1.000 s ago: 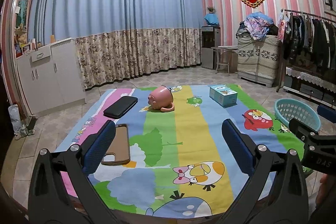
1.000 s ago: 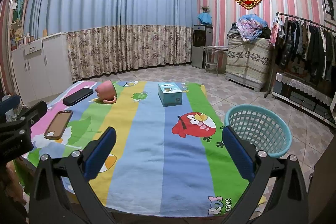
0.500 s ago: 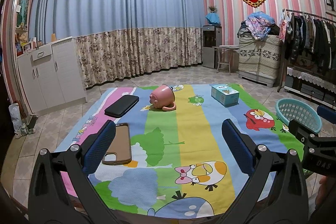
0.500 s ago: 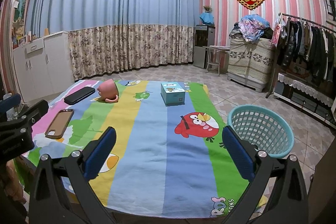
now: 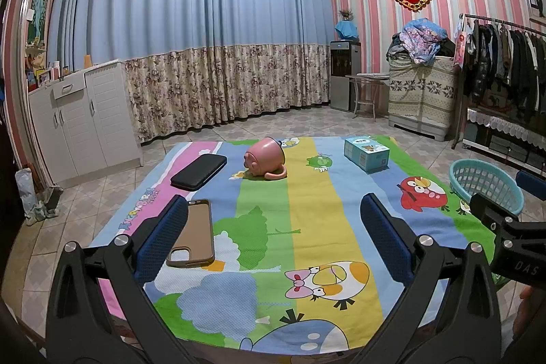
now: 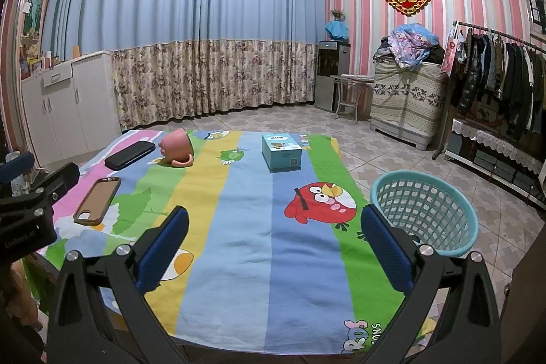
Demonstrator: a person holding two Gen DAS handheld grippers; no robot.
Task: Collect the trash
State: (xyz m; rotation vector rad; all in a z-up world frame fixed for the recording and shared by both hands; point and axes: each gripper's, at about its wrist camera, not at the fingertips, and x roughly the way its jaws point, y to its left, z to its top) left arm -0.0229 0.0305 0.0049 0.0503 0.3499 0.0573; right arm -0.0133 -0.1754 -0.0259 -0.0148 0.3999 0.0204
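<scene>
A table under a colourful cartoon cloth [image 5: 307, 193] holds a pink mug lying on its side [image 5: 265, 158], a small teal box [image 5: 365, 154], a black case [image 5: 199, 172] and a brown phone case [image 5: 195, 233]. A teal mesh basket [image 6: 425, 210] stands on the floor to the table's right. My left gripper [image 5: 273, 243] is open and empty above the near middle of the cloth. My right gripper [image 6: 273, 244] is open and empty above the near right part, its right finger beside the basket. The mug [image 6: 176, 147] and box [image 6: 282, 151] lie far from both.
White cabinets [image 5: 78, 121] stand at the left, a long curtain [image 5: 204, 57] at the back. A covered chest with piled clothes [image 5: 421, 91] and a clothes rack [image 5: 505, 70] stand at the right. Tiled floor surrounds the table.
Both views have shifted only slightly; the scene has drifted a little right in each. Both grippers stay open and nothing on the cloth has moved.
</scene>
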